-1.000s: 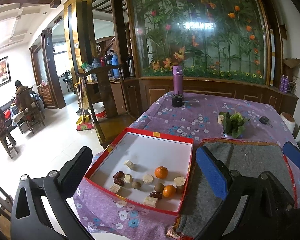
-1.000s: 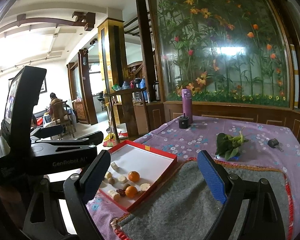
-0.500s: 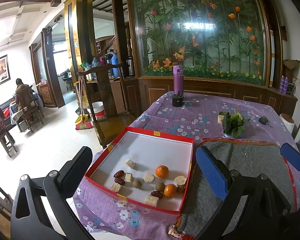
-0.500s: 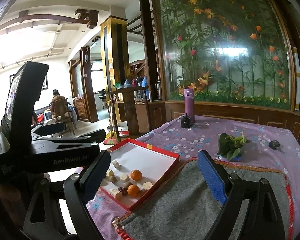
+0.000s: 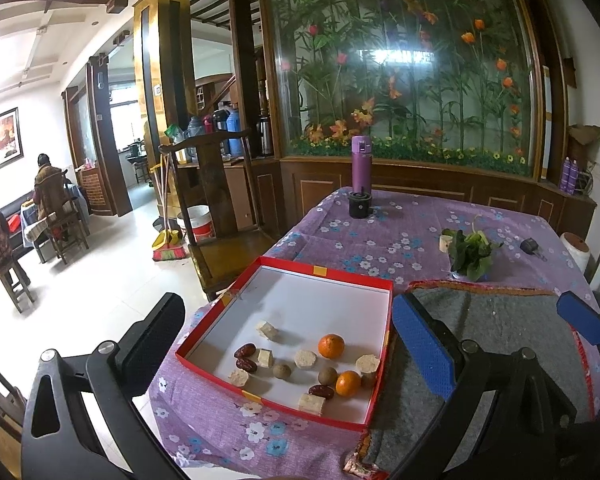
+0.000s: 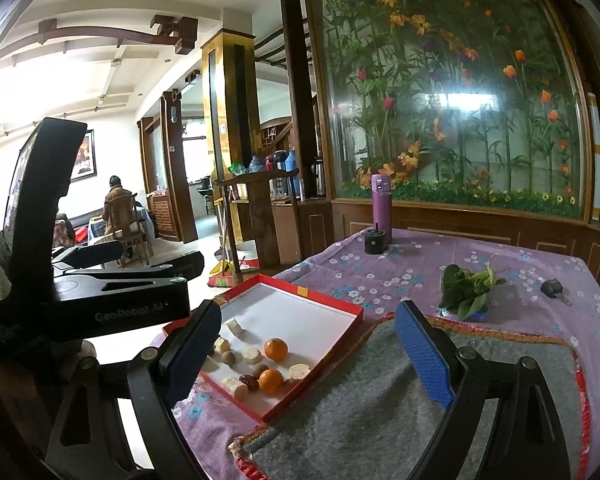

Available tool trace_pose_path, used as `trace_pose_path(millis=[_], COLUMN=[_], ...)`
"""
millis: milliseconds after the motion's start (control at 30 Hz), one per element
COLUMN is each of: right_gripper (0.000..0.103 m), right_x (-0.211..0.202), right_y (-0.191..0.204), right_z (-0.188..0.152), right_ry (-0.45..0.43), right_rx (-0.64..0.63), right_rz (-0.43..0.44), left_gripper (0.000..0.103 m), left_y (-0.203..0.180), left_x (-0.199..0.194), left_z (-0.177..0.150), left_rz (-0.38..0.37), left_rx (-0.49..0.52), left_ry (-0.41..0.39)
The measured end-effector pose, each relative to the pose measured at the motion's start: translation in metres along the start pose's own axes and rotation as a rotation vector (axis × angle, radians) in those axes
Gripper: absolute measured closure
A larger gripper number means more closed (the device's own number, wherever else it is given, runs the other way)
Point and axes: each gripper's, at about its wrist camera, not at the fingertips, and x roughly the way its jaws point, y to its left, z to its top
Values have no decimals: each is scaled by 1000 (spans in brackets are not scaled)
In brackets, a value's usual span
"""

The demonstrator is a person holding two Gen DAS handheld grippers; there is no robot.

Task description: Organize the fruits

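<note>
I have both tools hovering short of the table edge, nothing in either. My left gripper (image 5: 284, 344) has its jaws spread wide and empty, and the shallow red cardboard box with the white floor (image 5: 380, 360) sits squarely between and just beyond its fingers. My right gripper (image 6: 304, 356) is likewise wide apart and holding nothing; from it the same box (image 6: 340, 336) lies ahead and off to the left, while what lies straight under its fingers is the grey felt mat with the red stitched border (image 6: 380, 400).

The fruit is all bunched in the near half of the box: two small round orange tangerines, one farther in (image 5: 331, 346) and one toward the near right corner (image 5: 348, 383), with dark red wrinkled dates (image 5: 245, 351), brownish round longan-like fruits (image 5: 327, 376) and pale cut chunks (image 5: 266, 329) scattered around them. The far half of the box floor is bare.

My reading is that the left gripper is the nearer one: the pile lies directly ahead and below its fingers, needing only a forward dip. The dates have a long axis running roughly across my view, so I'd close across their short width. The right tool would have to swing left over the box wall first.
</note>
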Motion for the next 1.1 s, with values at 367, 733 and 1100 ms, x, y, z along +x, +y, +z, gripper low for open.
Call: trace_pose_path(millis=[367, 733, 1100], right_gripper=[13, 13, 13], right_x=[6, 14, 23], right_y=[13, 20, 27], right_z=[8, 15, 20], right_ry=[1, 13, 20], right_rx=[-30, -27, -44], right_rz=[4, 3, 9], left_gripper=[0, 0, 0], left_y=[10, 22, 26], left_x=[4, 2, 3], left_z=[2, 0, 3], left_rz=[4, 11, 10], left_rx=[-19, -36, -32], left_ry=[-3, -22, -29])
